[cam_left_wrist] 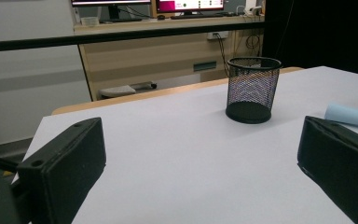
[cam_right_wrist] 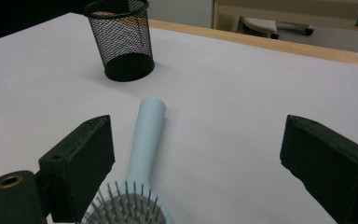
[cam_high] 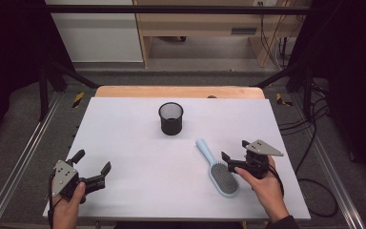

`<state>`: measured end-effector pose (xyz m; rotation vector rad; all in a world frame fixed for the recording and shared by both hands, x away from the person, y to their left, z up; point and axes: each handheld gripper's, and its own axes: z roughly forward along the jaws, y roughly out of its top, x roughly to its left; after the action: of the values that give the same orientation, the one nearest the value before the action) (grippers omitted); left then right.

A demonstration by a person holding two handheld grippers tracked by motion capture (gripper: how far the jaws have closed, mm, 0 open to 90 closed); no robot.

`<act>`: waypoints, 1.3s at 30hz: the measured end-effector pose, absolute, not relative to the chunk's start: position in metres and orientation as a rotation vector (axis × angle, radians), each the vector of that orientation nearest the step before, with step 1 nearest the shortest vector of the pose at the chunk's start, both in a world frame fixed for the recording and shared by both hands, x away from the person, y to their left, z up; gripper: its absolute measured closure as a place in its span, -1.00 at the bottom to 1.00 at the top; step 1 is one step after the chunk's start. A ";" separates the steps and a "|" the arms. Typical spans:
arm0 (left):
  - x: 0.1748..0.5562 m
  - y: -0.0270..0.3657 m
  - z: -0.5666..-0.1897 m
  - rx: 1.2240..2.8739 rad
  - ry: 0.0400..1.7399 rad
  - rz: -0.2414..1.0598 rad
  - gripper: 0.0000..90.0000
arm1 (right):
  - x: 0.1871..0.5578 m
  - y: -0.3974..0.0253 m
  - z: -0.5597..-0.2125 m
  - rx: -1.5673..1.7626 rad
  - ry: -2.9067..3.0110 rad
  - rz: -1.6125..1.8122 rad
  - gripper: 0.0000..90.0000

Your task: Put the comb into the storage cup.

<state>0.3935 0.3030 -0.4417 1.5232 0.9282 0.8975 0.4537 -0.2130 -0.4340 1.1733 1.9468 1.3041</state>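
A light blue hairbrush (cam_high: 218, 169) lies bristles up on the white table sheet (cam_high: 133, 138), its handle pointing toward a black mesh cup (cam_high: 171, 118) that stands upright at the table's middle back. My right gripper (cam_high: 234, 149) is open just right of the brush head, low over the sheet. In the right gripper view the hairbrush (cam_right_wrist: 147, 140) lies near the left jaw, and the right gripper (cam_right_wrist: 200, 135) holds nothing. My left gripper (cam_high: 94, 161) is open at the front left, far from both objects. The left gripper view shows the cup (cam_left_wrist: 252, 88) ahead and the hairbrush handle tip (cam_left_wrist: 349, 115) at the right.
The sheet covers a wooden table whose far edge (cam_high: 178, 91) shows behind the cup. Black frame bars and metal rails (cam_high: 26, 152) run along both sides. Cables (cam_high: 314, 143) lie on the floor at the right. A person's hands hold both grippers at the front edge.
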 end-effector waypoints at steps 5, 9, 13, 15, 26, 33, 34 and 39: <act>0.393 0.303 -0.442 1.519 0.919 0.883 -0.98 | 0.470 -0.198 -0.426 1.172 2.006 1.288 -0.68; 0.393 0.306 -0.442 1.487 0.932 0.868 -0.97 | 0.476 -0.183 -0.426 1.131 2.088 1.251 -0.60; 0.392 0.307 -0.442 1.481 0.932 0.868 -0.97 | 0.480 -0.176 -0.423 1.100 2.125 1.234 -0.46; 0.392 0.306 -0.442 1.492 0.923 0.867 -0.97 | 0.486 -0.173 -0.420 1.080 2.170 1.218 -0.33; 0.393 0.306 -0.441 1.497 0.923 0.874 -0.97 | 0.500 -0.161 -0.409 0.949 2.333 1.067 0.54; 0.393 0.307 -0.441 1.493 0.919 0.873 -0.97 | 0.509 -0.151 -0.401 0.825 2.432 1.034 0.79; 0.393 0.307 -0.441 1.493 0.919 0.873 -0.97 | 0.510 -0.150 -0.399 0.814 2.443 1.036 0.83; 0.393 0.304 -0.440 1.509 0.904 0.871 -0.97 | 0.517 -0.144 -0.397 0.773 2.476 0.991 0.93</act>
<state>0.3930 0.3038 -0.4404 1.5086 0.9037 0.8708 0.5166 -0.1443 -0.3969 0.7727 2.4762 0.9913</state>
